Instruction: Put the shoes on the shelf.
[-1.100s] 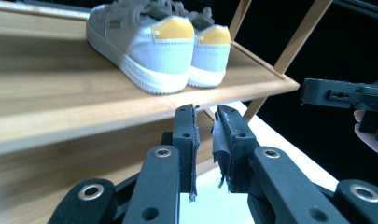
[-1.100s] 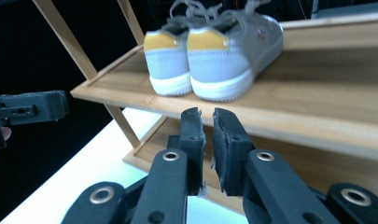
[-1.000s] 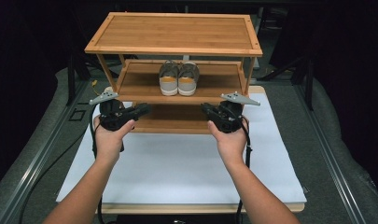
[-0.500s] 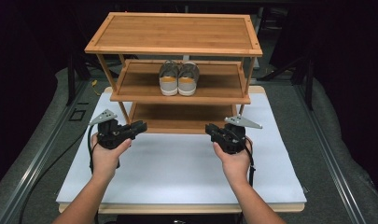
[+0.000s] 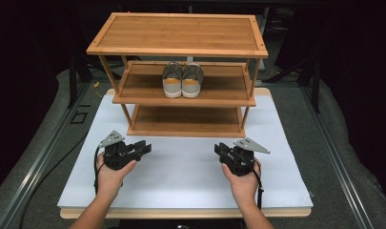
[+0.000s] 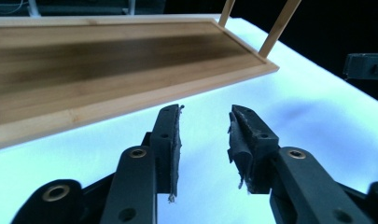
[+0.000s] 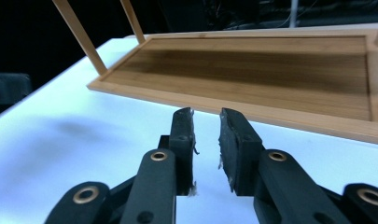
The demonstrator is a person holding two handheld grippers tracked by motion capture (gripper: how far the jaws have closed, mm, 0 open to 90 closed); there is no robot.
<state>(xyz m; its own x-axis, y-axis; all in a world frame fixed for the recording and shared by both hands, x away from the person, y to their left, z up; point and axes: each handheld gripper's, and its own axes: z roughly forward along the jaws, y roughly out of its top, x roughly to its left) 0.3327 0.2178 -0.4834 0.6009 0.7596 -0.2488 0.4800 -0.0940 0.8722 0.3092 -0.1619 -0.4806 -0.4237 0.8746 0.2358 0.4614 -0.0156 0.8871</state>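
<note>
Nearby, slatted bamboo shoe rack (image 5: 181, 86), smooth white tabletop (image 5: 181, 171).

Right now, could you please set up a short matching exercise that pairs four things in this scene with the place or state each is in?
Things:
1. pair of shoes
2. left gripper
3. right gripper
4. bottom shelf

Places or states:
A. bare wood, nothing on it
B. on the middle shelf, heels toward the camera
C. low over the white board, in the hand at the right of the high view
D. low over the white board, in the hand at the left of the high view

Pairs: 1-B, 2-D, 3-C, 4-A
</note>
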